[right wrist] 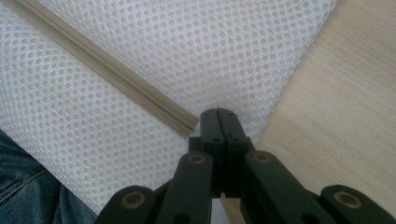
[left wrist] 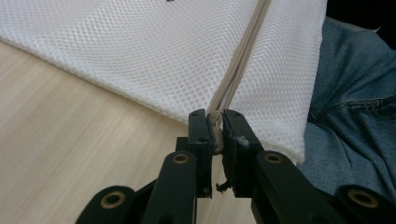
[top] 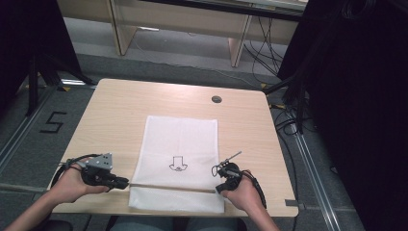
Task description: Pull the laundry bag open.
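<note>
A black "5" [top: 52, 122] is showing on the floor left of the bench; the mesh bag [top: 180, 139] is bearing an unreadable black mark

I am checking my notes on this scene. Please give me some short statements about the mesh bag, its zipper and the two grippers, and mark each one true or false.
1. The white mesh bag lies flat on the wooden table. True.
2. The left gripper is shut on the zipper end. True.
3. The right gripper is wide open. False: its fingers are shut together at the bag's edge.
4. The bag is red. False: it is white, with a small dark print.
</note>
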`<state>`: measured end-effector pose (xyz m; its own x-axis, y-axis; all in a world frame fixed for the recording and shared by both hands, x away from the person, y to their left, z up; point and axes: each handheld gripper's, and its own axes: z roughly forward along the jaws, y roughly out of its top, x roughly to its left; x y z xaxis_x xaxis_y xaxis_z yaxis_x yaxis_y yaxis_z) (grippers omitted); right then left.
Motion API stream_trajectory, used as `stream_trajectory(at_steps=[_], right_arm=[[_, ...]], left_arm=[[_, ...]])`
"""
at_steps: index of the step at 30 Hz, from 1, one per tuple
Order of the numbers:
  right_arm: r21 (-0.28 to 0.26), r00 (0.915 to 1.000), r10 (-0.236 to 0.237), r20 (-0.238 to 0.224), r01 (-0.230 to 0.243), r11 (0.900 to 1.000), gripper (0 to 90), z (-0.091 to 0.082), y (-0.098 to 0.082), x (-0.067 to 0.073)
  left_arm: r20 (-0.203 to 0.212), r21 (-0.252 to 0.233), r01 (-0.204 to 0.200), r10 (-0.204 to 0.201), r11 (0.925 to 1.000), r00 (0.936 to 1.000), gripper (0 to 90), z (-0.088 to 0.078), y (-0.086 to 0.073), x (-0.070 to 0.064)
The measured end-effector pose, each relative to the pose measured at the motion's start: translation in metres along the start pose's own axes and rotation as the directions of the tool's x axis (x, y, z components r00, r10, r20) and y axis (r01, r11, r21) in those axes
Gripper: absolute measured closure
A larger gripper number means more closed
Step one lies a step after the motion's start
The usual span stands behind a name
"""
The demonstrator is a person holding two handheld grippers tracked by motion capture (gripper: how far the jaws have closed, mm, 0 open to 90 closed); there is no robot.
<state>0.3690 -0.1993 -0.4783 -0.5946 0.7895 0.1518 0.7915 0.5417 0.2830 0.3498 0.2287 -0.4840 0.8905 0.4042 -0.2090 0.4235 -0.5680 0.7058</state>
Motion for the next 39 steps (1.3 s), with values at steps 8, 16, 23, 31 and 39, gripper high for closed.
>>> stream_trajectory(at_steps=[8,16,23,31,39], right_arm=[[0.01,1.0,0.002,-0.008,-0.002,1.0,90.0,-0.001,0.0,-0.001],[-0.004,0.9997,-0.009,-0.024,0.009,1.0,90.0,-0.001,-0.001,-0.003],[0.001,0.9998,-0.014,-0.012,0.014,1.0,90.0,-0.001,-0.001,-0.001],[-0.032,0.9992,-0.027,-0.03,0.026,0.999,81.1,-0.003,-0.002,-0.001],[-0.097,0.9988,-0.049,0.008,0.049,0.994,73.9,-0.008,0.001,-0.002]], left_arm=[[-0.025,0.011,-0.007,0.008,0.9999,0.9997,81.9,0.005,0.001,0.0],[-0.062,0.001,0.018,-0.018,0.9998,0.9979,81.6,0.008,0.002,0.003],[-0.105,0.036,0.027,-0.023,0.999,0.9943,78.9,0.009,0.001,0.004],[-0.168,-0.074,0.101,-0.112,0.9921,0.9794,61.0,0.003,0.007,0.004],[-0.218,-0.139,0.146,-0.174,0.9796,0.9603,42.5,0.009,0.027,0.008]])
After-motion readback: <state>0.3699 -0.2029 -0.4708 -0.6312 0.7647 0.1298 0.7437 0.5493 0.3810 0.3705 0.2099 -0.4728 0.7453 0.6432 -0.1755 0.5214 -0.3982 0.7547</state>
